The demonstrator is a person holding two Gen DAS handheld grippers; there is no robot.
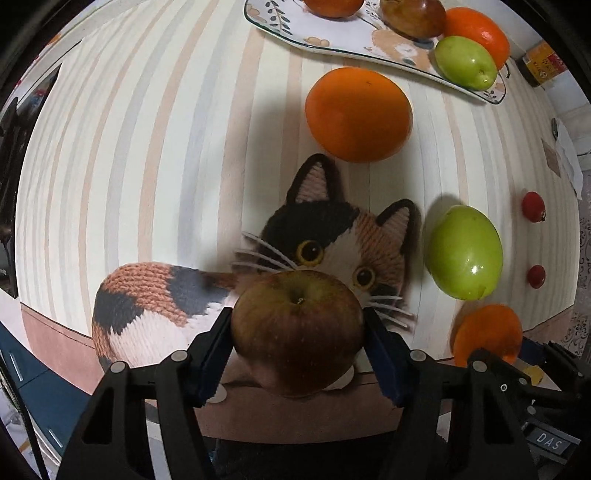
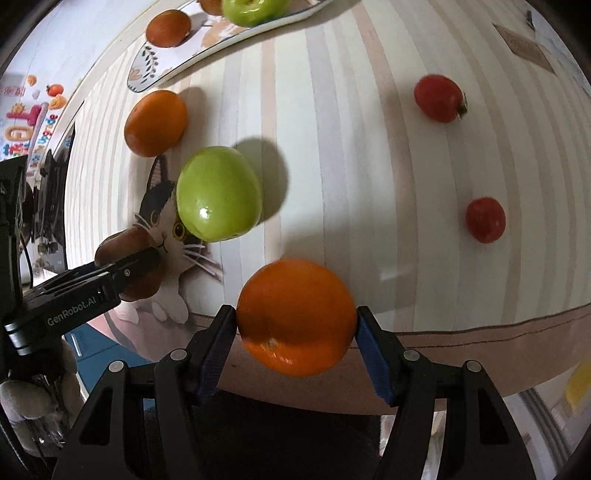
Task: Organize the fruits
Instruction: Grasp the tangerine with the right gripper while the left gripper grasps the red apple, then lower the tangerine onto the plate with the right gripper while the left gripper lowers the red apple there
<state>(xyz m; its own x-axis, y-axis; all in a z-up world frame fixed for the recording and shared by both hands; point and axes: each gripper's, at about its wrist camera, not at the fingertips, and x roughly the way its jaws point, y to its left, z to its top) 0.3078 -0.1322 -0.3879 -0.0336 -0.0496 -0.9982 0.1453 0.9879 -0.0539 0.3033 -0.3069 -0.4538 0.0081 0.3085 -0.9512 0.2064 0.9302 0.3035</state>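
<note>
Ahead of both grippers, the plate (image 1: 369, 51) holds several fruits; left gripper (image 1: 297, 332) clamps an apple (image 1: 297, 328), right gripper (image 2: 295, 321) clamps an orange (image 2: 295, 317), with loose fruit left.

Home setting, looks like a dining or living area. Bench (image 1: 147, 147) is covered with a pastel striped tablecloth printed with a knitted-look calico cat (image 1: 325, 240) and edged in a brown border. A ceramic serving plate (image 1: 280, 26) with a leaf and animal pattern sits on it, holding fruit. Colourful cartoon stickers (image 2: 29, 118) decorate the wall at left in the right wrist view. A yellow-labelled jar (image 1: 543, 64) stands at the far bench edge. A plush toy (image 2: 29, 398) sits low beside the bench. Patterned flooring (image 1: 581, 295) shows past the bench edge.
</note>
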